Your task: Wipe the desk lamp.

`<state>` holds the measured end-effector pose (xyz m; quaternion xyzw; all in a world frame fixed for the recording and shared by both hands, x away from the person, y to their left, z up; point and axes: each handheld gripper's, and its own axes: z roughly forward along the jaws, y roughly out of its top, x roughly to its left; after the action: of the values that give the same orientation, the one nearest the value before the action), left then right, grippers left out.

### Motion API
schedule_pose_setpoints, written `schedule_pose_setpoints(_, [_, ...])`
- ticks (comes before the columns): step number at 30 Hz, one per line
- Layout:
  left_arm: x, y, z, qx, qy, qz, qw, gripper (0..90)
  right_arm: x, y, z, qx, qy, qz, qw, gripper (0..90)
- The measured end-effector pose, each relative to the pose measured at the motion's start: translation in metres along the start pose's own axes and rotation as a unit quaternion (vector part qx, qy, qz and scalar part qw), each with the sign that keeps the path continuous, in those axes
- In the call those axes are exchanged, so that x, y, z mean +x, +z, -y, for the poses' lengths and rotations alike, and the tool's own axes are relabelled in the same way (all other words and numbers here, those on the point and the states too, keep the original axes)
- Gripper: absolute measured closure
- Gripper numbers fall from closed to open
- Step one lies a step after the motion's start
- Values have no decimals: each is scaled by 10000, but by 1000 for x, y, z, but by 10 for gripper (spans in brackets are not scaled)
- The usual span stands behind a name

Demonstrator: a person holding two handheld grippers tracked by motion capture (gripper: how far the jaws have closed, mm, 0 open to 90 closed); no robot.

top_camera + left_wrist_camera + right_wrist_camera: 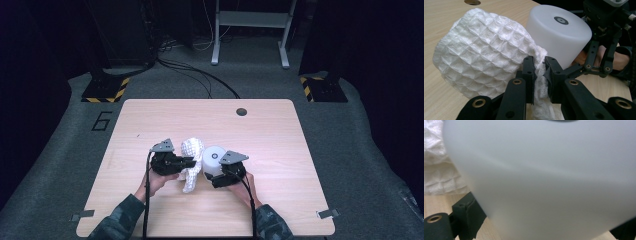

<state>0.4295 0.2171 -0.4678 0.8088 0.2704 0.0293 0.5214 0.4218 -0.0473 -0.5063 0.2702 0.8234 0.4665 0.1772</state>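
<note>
A roll of white embossed paper (pixel 193 148) stands mid-table with a loose strip hanging toward the front. My left gripper (pixel 192 162) comes in from the left and is shut on that strip; in the left gripper view its jaws (pixel 539 65) pinch the sheet just below the roll (pixel 481 52). A white plastic cylinder (pixel 214 159) with a dark ring on top stands against the roll's right side. My right gripper (pixel 216 174) is shut on it from the front right. In the right gripper view the cylinder (pixel 549 182) sits between the jaws, and the left pad (pixel 467 216) presses its wall.
The wooden table (pixel 150 120) has a round cable hole (pixel 241 111) near its far edge. Two stand bases marked with yellow and black tape (pixel 105 90) (pixel 322 87) sit on the grey floor beyond it, with cables and a metal frame behind.
</note>
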Motion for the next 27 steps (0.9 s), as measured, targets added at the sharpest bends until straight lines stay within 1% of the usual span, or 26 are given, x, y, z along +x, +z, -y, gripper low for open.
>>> schedule_pose_setpoints(2, [-2, -1, 1, -29, 17, -38, 10000, 788, 0, -1, -1, 33, 71, -109, 9999, 45])
schedule_pose_setpoints(3, [-2, -1, 1, -29, 17, -38, 10000, 788, 0, -1, -1, 33, 71, -109, 9999, 45])
schedule_pose_setpoints(4, [-3, -1, 2, -11, 82, -48, 10000, 788, 0, -2, -2, 66, 15, -148, 9999, 33])
schedule_pose_setpoints(6, [-4, -1, 2, -35, 69, -73, 9999, 788, 0, -2, -3, 73, -6, -184, 9998, 30])
schedule_pose_setpoints(7, [-4, -2, 3, -14, 71, -62, 10000, 788, 0, -3, -3, 101, 7, -167, 9998, 29])
schedule_pose_setpoints(8, [-5, -2, 3, -10, 67, -75, 9999, 788, 0, -5, -5, 81, 48, -227, 9997, 27])
schedule_pose_setpoints(11, [-6, -2, 5, -12, 85, -121, 9999, 788, -1, -8, -8, 41, 5, -228, 9997, 25])
schedule_pose_setpoints(12, [-6, -1, 6, 0, 93, -117, 9999, 788, -1, -11, -11, -25, 47, -247, 9997, 22])
schedule_pose_setpoints(13, [-6, -1, 6, 0, 93, -117, 9999, 788, -1, -11, -11, -25, 47, -247, 9997, 22])
schedule_pose_setpoints(14, [-6, -1, 6, 22, 142, -131, 9998, 788, -2, -15, -16, -92, 6, -235, 9997, 30])
schedule_pose_setpoints(15, [-6, -1, 6, 22, 142, -131, 9998, 788, -2, -15, -16, -92, 6, -235, 9997, 30])
schedule_pose_setpoints(16, [-6, -1, 7, 9, 109, -137, 9998, 788, -2, -19, -21, -162, -71, -234, 9996, 30])
schedule_pose_setpoints(17, [-6, -1, 7, 9, 109, -137, 9998, 788, -1, -20, -24, -187, -45, -230, 9996, 31])
schedule_pose_setpoints(19, [-7, 0, 8, 22, 107, -138, 9998, 788, -2, -23, -29, -203, -97, -213, 9995, 43])
schedule_pose_setpoints(22, [-8, 0, 10, 17, 90, -126, 9999, 788, -2, -25, -31, -199, -108, -208, 9995, 56])
schedule_pose_setpoints(23, [-8, 0, 11, 21, 123, -136, 9998, 788, -2, -25, -31, -177, -116, -221, 9995, 72])
schedule_pose_setpoints(27, [-12, 0, 16, 4, 149, -144, 9998, 788, -3, -26, -30, -199, -59, -283, 9994, 79])
